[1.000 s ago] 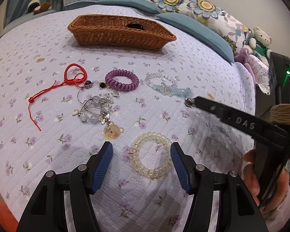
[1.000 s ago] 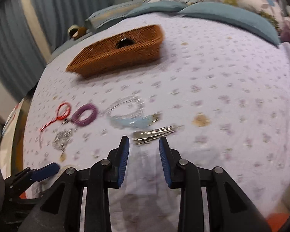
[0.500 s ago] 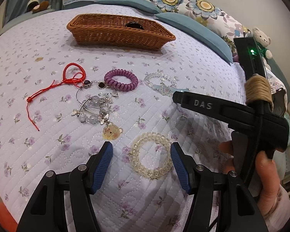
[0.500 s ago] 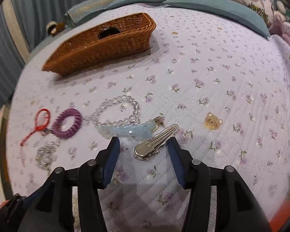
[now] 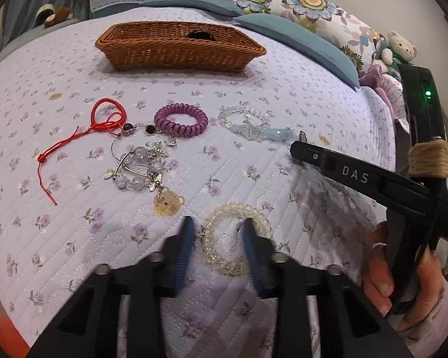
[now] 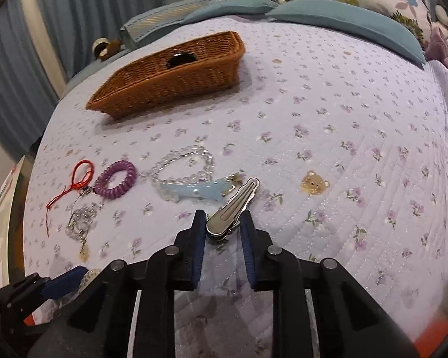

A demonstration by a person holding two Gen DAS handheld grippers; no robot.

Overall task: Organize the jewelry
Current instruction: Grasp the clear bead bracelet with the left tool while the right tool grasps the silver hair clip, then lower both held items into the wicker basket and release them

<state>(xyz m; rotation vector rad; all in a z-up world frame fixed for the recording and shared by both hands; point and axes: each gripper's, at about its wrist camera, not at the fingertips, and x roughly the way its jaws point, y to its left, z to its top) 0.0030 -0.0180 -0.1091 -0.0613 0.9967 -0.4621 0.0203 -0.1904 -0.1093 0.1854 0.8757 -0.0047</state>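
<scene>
Bed [image 5: 298,95] with lilac floral quilt, left wrist view: left tongs [image 5: 218,247] closing, one pad on each side of the near-left rim of a clear beaded bracelet [image 5: 234,240], well in front of the wicker basket [image 5: 176,46]. Purple coil hair tie [image 5: 180,120] and red cord bracelet [image 5: 104,119] lie between bracelet and basket. Right wrist view: right tongs [image 6: 221,235] closing on a silver hair clip [image 6: 231,207], pads at its wide end, well in front of the wicker basket [image 6: 170,77]; pale blue clip [image 6: 194,192] just left of it.

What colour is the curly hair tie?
Purple. The hair tie shows best in the left wrist view.
</scene>
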